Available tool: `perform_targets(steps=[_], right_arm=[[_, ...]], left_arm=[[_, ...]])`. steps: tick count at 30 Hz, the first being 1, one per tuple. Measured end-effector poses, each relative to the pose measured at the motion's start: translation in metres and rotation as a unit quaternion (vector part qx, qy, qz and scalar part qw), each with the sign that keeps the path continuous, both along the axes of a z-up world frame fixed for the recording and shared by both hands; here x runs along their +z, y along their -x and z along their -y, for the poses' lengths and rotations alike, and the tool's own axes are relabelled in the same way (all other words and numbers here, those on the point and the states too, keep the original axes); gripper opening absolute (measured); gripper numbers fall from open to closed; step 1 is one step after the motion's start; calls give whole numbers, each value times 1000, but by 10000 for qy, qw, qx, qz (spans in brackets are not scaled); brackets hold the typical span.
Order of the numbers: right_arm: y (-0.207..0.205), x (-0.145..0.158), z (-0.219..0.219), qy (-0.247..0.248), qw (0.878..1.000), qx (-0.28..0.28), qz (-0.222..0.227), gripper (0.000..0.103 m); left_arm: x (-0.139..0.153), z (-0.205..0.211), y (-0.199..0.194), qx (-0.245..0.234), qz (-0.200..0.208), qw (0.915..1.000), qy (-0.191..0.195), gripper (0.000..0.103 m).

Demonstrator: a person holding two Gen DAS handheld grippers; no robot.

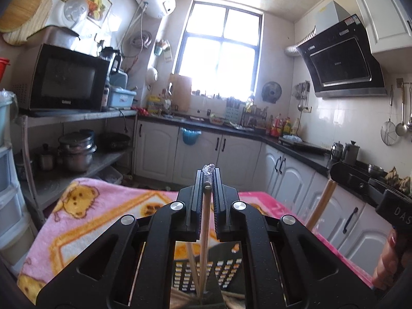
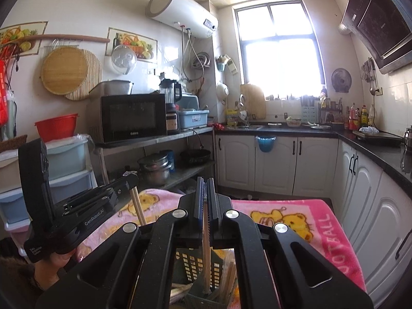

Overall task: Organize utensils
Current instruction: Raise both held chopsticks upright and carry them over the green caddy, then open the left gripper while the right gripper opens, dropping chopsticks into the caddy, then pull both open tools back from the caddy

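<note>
- Thin wooden chopstick [image 1: 205, 221] pinched upright between the pads of the left tongs [image 1: 208, 180], top end just clear of the jaws, lower end reaching down into the dark slotted utensil basket [image 1: 206, 270].
- Second chopstick [image 2: 206, 244] held the same way in the right tongs [image 2: 205, 188] — clenched on the stick, tip down inside the same basket [image 2: 191, 265].
- Both tongs closed tight on their sticks; neither released.
- More pale sticks already lying in the basket, leaning against its wall.
- Basket resting on a pink cartoon-print blanket [image 1: 85, 211] spread over the tabletop, directly under both tongs.
- Judged step: lowering both chopsticks into the basket, close to letting go.
- To do well: keep each stick near vertical, sink until the tip meets the basket floor, then open slowly so the stick settles against the others instead of tipping out.
- Worth watching — the two tongs sit close together, left one visible at the left edge of the right view; better to release one at a time to avoid a knock.
- Risk: a tip catching in a side slot, or the light basket shifting on the soft blanket.
</note>
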State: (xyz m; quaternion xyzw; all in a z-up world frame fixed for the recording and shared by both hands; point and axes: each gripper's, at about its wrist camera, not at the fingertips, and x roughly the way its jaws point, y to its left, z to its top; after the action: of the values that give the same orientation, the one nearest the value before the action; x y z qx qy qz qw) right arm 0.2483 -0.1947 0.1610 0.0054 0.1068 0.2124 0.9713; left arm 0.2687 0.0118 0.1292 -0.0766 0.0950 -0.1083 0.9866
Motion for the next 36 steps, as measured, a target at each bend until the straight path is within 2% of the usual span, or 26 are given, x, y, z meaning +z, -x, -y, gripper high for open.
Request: perform_targets(steps=[16, 18, 23, 25, 32, 36], right_arm=[[3, -27, -4, 137, 9985, -61, -531, 4], [3, -29, -1, 107, 9980, -83, -624, 6], [7, -31, 5, 78, 9973, -128, -720, 9], [9, -32, 7, 87, 9971, -126, -741, 15], [21, -29, 13, 84, 9968, -152, -784, 20], [29, -27, 16, 96, 9967, -153, -795, 24]], left_arm=[[-16, 2, 5, -373, -710, 9967, -114, 4], [-15, 0, 6, -430, -802, 9958, -89, 8], [-13, -6, 11, -523, -983, 9938, 24, 24], [-11, -9, 14, -558, -1043, 9930, 68, 27], [-6, -17, 28, -591, -1087, 9922, 163, 42], [-1, -23, 38, -573, -1070, 9924, 201, 56]])
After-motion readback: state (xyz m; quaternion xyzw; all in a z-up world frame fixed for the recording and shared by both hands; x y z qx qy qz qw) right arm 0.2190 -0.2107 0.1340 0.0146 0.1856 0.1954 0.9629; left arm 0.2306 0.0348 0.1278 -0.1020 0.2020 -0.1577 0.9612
